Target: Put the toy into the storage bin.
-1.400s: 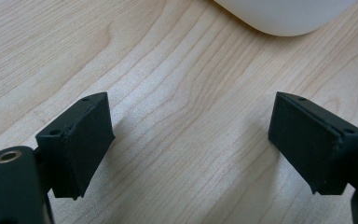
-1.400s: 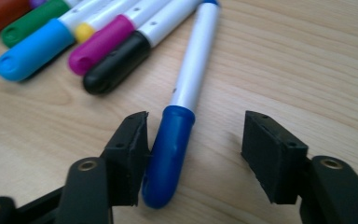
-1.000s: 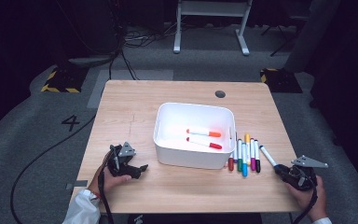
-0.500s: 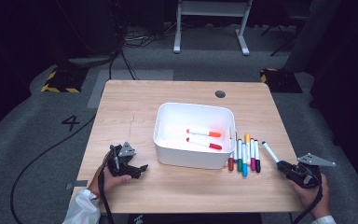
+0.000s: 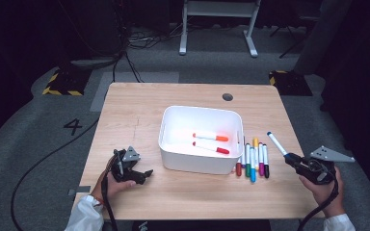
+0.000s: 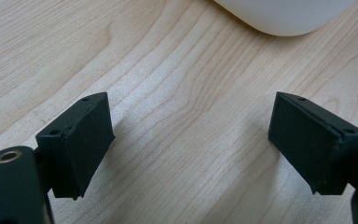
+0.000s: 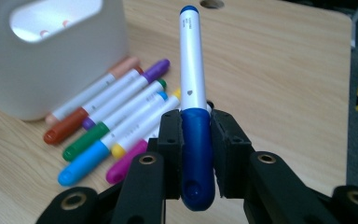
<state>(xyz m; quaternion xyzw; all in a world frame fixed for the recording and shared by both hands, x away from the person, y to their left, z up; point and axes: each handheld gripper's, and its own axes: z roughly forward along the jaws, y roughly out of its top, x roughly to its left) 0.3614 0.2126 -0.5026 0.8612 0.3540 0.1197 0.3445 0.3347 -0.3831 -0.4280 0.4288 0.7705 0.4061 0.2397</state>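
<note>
With my right gripper [image 7: 196,140] clamped on the blue marker's [image 7: 193,88] cap end, its long axis points up-left toward the white bin [image 5: 173,144]; left gripper [image 6: 191,149] gapes empty.

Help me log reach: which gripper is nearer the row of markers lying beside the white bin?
Right. The right gripper is just beyond the marker row's outer side; the left gripper sits past the bin's far side.
</note>
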